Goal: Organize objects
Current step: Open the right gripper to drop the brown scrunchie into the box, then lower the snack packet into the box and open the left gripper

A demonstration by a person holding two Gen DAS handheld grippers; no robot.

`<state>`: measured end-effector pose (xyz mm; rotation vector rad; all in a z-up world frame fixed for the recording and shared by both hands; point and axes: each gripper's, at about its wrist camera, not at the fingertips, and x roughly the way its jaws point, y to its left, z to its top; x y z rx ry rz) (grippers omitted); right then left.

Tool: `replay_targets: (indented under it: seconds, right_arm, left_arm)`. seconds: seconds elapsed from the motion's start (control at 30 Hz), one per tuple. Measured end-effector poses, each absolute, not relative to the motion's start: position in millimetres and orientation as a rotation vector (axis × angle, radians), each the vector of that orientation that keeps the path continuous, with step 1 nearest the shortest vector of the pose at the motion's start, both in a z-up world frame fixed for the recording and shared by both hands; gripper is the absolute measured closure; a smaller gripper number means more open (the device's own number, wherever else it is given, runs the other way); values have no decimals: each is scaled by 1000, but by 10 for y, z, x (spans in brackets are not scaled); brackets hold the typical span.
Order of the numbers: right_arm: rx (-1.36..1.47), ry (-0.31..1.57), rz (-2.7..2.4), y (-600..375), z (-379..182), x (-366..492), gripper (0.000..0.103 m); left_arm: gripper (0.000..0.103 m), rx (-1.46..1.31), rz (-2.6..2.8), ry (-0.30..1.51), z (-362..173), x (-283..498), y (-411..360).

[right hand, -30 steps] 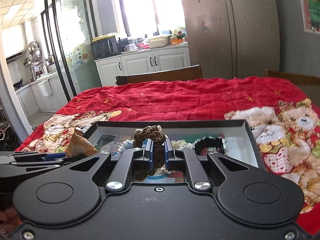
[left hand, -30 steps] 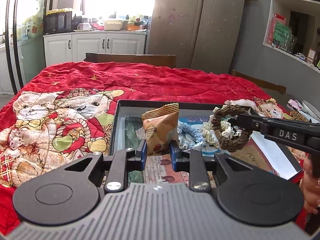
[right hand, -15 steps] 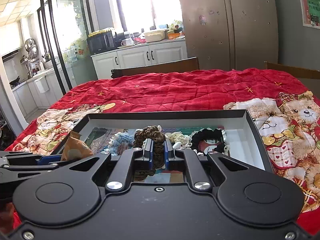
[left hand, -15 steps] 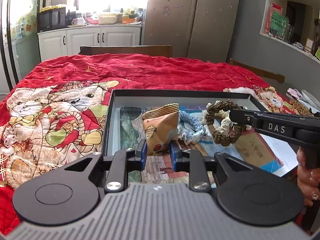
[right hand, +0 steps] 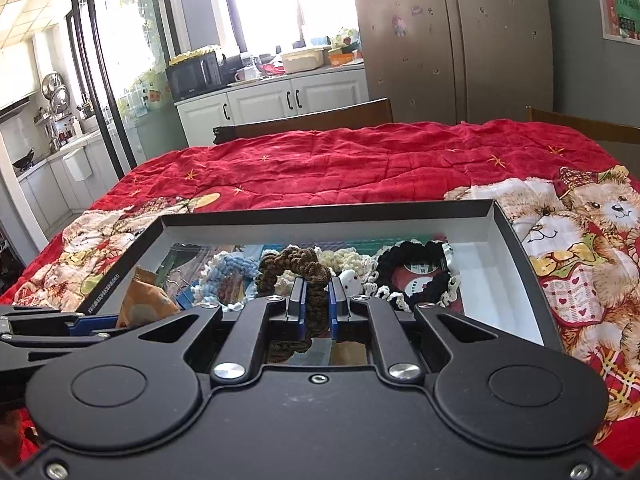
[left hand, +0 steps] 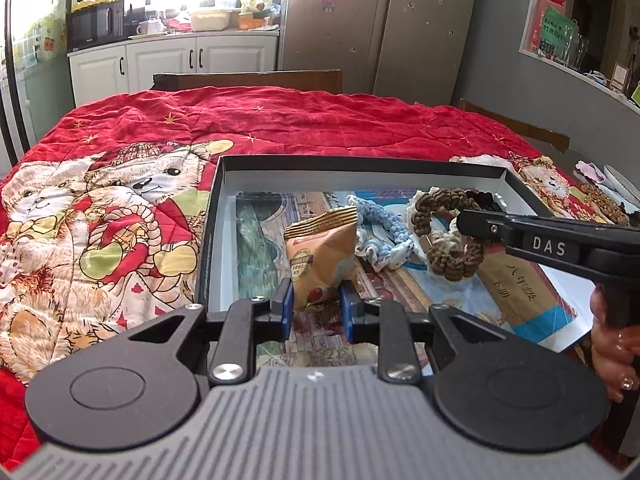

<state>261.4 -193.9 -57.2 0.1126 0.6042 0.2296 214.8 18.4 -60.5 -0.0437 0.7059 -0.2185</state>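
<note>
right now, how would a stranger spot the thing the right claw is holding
Look in the shallow black box on the red bear blanket. The right claw pinches a brown crocheted scrunchie, beside a pale blue one and a black one; only this is brown.

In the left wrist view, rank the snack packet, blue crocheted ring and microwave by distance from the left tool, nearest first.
1. Snack packet, gripped in the left tool.
2. Blue crocheted ring, just right of it, inside the box.
3. Microwave, on the far counter, upper left.
</note>
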Motion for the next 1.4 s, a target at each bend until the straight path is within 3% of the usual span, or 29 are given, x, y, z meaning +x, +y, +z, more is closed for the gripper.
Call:
replay_targets:
  seconds: [0.77, 0.9, 1.23, 1.4]
  right_arm:
    - [91, 631, 213, -1936, -652, 2669, 91]
    - [79, 634, 208, -1923, -652, 2660, 91]
    - [59, 637, 204, -1894, -646, 2640, 88]
    - [45, 633, 197, -1879, -634, 2630, 88]
  left_arm:
    - [71, -14, -210, 701, -615, 2165, 140]
    - [62, -2, -204, 697, -617, 2155, 126]
    - [59, 5, -204, 696, -615, 2156, 122]
    - [51, 6, -201, 686, -603, 2149, 120]
